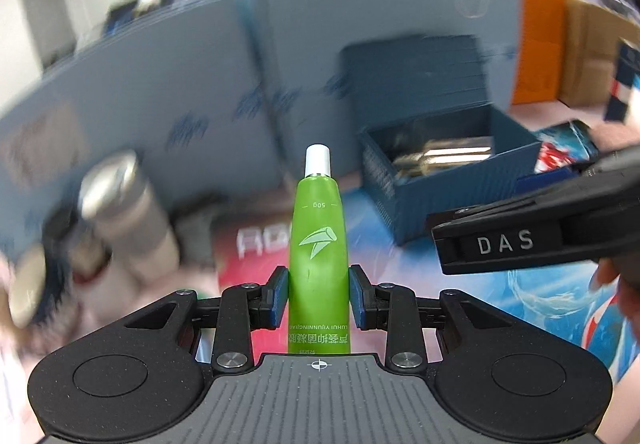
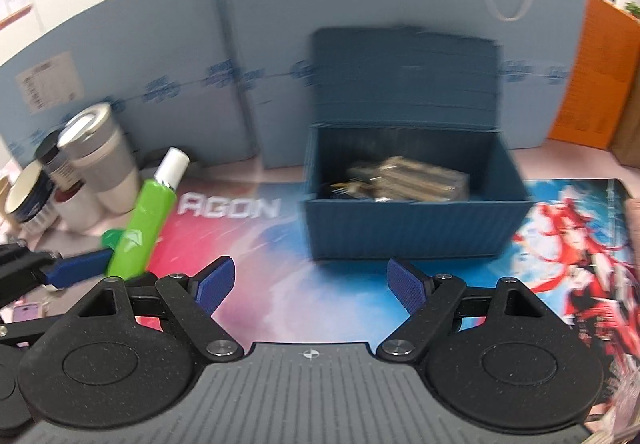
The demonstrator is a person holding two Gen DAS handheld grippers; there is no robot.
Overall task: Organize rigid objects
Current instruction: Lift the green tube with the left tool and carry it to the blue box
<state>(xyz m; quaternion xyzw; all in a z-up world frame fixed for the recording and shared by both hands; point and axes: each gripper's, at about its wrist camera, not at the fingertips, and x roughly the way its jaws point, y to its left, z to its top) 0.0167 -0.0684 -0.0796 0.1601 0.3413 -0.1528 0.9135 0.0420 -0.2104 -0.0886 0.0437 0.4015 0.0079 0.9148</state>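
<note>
A blue partition wall (image 2: 280, 56) closes off the far edge of the surface (image 2: 248, 168), running across the upper half of the right wrist frame. The printed mat (image 2: 320, 296) covers the middle and lower right of that frame, and its open stretch lies between the right tool (image 2: 310, 286) and the blue storage box (image 2: 416, 232). The box sits at centre right with its lid (image 2: 404, 72) standing up against the partition; some flat, shiny items (image 2: 408, 180) lie inside, too blurred to name. At the left edge a cluster of cups (image 2: 80, 172) crowds the corner, close beside the partition.

The right tool is spread wide, its blue pads (image 2: 404, 286) well apart and touching nothing, with bare mat showing between them.

The left tool (image 1: 318, 300) is clamped on the green tube (image 1: 318, 244), one blue pad pressed to each side of the lower body. The tube points away from the camera with its white cap (image 1: 318, 160) at the far end. In the right wrist view the tube sits at lower left, tilted with the cap toward the upper right, and appears to be lifted off the mat, though the blur makes that uncertain. The box lies to the right of the tube, apart from it.
</note>
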